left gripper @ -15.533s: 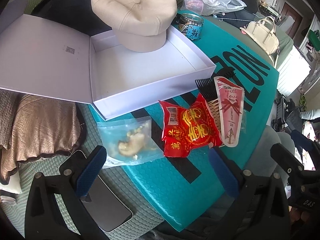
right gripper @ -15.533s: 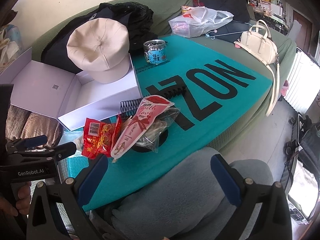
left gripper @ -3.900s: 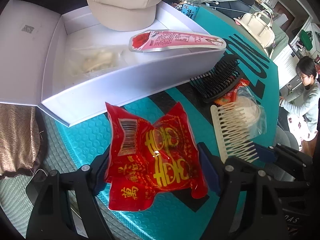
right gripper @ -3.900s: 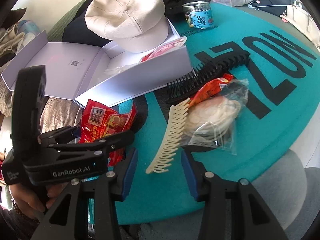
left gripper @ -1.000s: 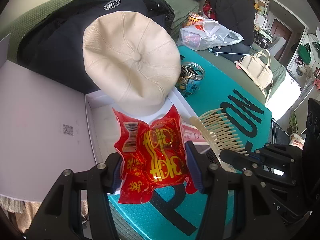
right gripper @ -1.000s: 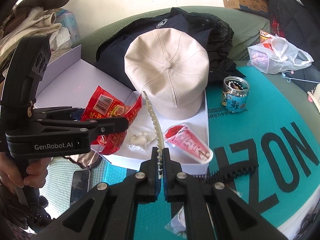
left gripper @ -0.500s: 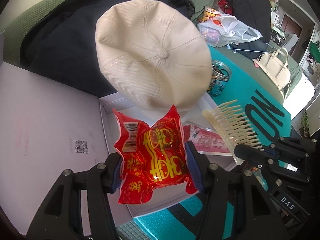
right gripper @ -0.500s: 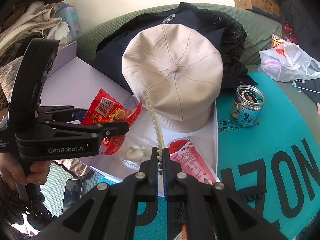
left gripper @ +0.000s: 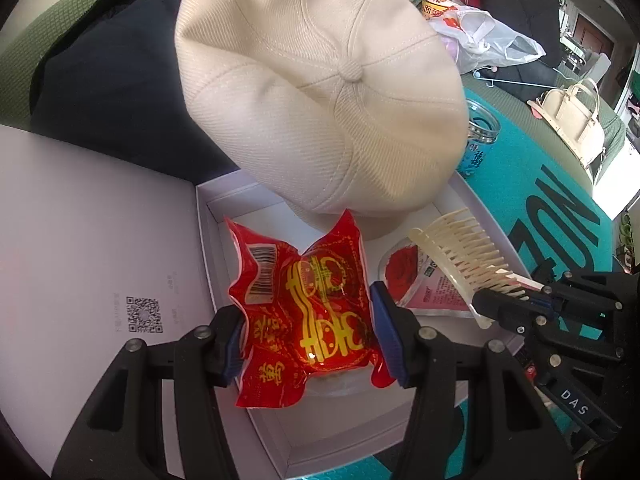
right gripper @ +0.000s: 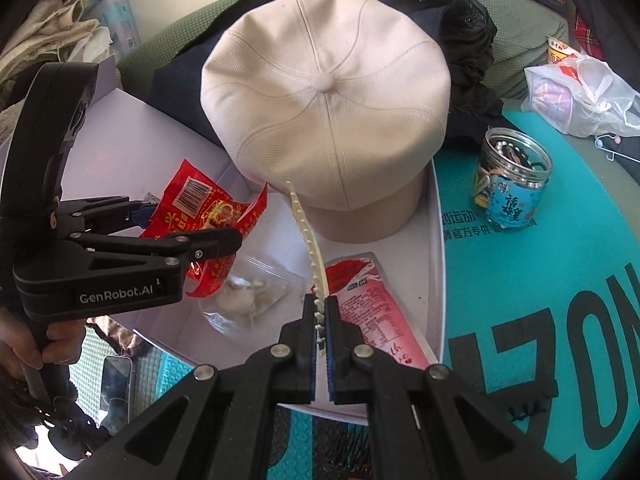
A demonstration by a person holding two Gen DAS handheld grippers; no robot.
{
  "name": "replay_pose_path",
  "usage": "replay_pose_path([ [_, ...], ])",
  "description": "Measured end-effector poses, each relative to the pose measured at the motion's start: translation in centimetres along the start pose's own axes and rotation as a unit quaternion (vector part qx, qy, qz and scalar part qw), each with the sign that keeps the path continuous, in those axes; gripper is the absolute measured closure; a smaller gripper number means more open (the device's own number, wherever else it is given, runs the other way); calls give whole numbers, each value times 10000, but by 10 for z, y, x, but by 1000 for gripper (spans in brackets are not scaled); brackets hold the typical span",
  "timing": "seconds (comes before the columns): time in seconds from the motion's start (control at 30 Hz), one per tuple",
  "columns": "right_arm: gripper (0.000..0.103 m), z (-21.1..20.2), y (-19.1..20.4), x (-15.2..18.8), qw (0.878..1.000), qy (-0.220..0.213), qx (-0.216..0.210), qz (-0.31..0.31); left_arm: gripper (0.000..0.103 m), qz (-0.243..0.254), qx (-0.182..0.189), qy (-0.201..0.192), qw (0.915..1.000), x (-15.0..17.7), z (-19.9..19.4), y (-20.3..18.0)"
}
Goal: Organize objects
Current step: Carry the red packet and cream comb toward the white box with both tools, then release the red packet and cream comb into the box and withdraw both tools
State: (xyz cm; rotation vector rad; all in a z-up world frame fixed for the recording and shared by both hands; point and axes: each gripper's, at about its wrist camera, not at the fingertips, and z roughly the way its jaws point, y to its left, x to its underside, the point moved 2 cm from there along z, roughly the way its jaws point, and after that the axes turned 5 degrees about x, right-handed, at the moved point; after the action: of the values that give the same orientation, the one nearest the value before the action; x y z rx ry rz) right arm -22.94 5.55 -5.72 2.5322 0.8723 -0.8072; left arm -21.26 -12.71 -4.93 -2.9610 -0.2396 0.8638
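The left claw (left gripper: 308, 336) pinches a shiny red snack bag with gold writing (left gripper: 304, 312) between its two blue pads. The bag hangs over the open white cardboard box (left gripper: 264, 436), near the box's front left corner. In the right wrist view the same red bag (right gripper: 200, 216) sits in the left claw (right gripper: 188, 224), held out over the left part of the box (right gripper: 436, 264).

The right claw (right gripper: 320, 320) is pressed together on a thin cream plastic comb (right gripper: 310, 248). It holds the comb by one end. The comb sticks up and away from the claw and points toward the big cream cloth cap (right gripper: 324, 120). In the left wrist view the comb (left gripper: 460, 256) has its teeth pointing down over the right side of the box, and the right claw (left gripper: 508, 308) grips its near end.

The cream cap (left gripper: 320, 92) sits at the far end of the box and hangs over the back wall. Inside the box lie a long pink and red flat packet (right gripper: 372, 308) on the right and a small clear bag with pale bits in it (right gripper: 252, 296) in the middle. The pink packet (left gripper: 424, 284) lies just under the comb.

The box lid (left gripper: 80, 248) lies open flat to the left. The box rests on a teal bumpy mat with big black letters (right gripper: 560, 320). A small clear jar with a blue label (right gripper: 508, 188) stands on the mat just right of the box. A black comb (right gripper: 532, 396) lies on the mat near the box's front corner. A dark phone (right gripper: 116, 380) lies at the left, by a person's hand (right gripper: 40, 344) that holds the left claw's handle.
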Motion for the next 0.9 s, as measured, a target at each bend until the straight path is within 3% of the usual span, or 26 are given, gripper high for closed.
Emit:
replay_pose_path([
  [0.37, 100, 31, 1, -4, 9997, 231, 47, -40, 50, -104, -208, 66, 9997, 6, 34, 3],
  [0.67, 100, 44, 6, -5, 9994, 316, 87, -114, 49, 119, -593, -4, 9982, 10, 51, -9],
  [0.83, 100, 44, 7, -4, 9993, 299, 205, -101, 49, 165, -634, 122, 9978, 15, 63, -18],
  [0.9, 100, 42, 5, -4, 9993, 277, 237, -69, 48, 184, -485, 153, 9985, 18, 65, -22],
])
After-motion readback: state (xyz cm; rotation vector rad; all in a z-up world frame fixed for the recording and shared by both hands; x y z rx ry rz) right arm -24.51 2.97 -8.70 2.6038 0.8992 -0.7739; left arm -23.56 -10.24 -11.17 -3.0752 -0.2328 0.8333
